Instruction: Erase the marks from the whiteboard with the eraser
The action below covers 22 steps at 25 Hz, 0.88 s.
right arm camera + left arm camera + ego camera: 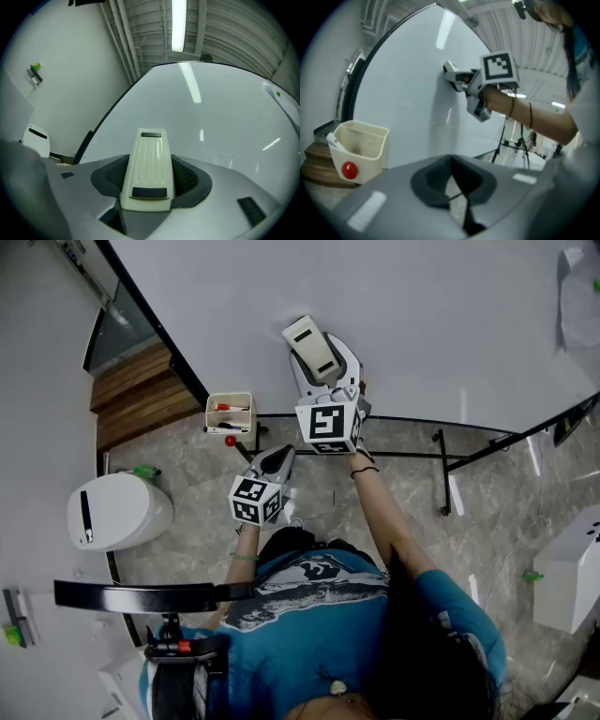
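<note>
The whiteboard (394, 315) fills the top of the head view and looks clean; I see no marks on it in any view. My right gripper (322, 367) is shut on a cream eraser (310, 348), pressed against the board's lower part. In the right gripper view the eraser (147, 171) lies lengthwise between the jaws, pointing at the board (211, 126). My left gripper (275, 463) hangs lower, below the board's edge, shut with nothing in it. Its own view shows the right gripper (454, 77) holding the eraser (450, 70) on the board (403, 93).
A small cream marker tray (229, 413) with red-capped markers hangs at the board's lower left corner, also seen as the tray (358, 150). The board's black stand legs (441, 460) cross the marble floor. A white bin (117, 510) stands left, a white box (567, 582) right.
</note>
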Tool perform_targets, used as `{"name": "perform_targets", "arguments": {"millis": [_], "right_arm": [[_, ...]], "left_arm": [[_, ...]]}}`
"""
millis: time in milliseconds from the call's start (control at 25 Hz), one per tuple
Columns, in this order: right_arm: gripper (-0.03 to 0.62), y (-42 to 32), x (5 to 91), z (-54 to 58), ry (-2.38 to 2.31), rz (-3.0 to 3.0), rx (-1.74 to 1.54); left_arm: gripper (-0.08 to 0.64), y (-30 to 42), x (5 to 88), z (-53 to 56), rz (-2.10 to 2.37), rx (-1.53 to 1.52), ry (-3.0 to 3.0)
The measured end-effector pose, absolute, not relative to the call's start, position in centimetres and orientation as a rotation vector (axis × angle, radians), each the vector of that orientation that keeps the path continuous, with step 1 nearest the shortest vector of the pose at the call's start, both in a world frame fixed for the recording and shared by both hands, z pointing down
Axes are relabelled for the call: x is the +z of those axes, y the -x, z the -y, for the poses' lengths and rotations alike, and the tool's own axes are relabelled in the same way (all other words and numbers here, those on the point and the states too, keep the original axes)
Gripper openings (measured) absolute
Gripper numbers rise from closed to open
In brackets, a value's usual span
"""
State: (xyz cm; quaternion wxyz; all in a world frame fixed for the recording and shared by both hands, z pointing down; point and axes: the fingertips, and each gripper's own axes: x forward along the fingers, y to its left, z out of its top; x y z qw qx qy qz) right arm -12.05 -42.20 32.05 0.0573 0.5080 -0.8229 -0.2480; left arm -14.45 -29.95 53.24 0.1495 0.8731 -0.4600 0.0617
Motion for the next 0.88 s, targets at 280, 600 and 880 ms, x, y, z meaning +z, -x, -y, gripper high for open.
{"name": "perform_targets", "arguments": {"millis": [280,600,880], "right_arm": [[0.264,13.0,32.5,41.1,-1.455,2.597,-0.677],[0.264,8.2,37.3,36.4,-1.411,2.706,-0.357],[0.264,2.3,43.8,31.5,-1.342,2.653,-0.148]], "left_arm": [[0.000,15.5,53.1,29.5,1.374,0.168,-2.480],[0.000,13.3,52.5,28.4,1.392,0.158,-2.481],[0.000,9.6,52.4,26.0,1.427,0.126,-2.458]]}}
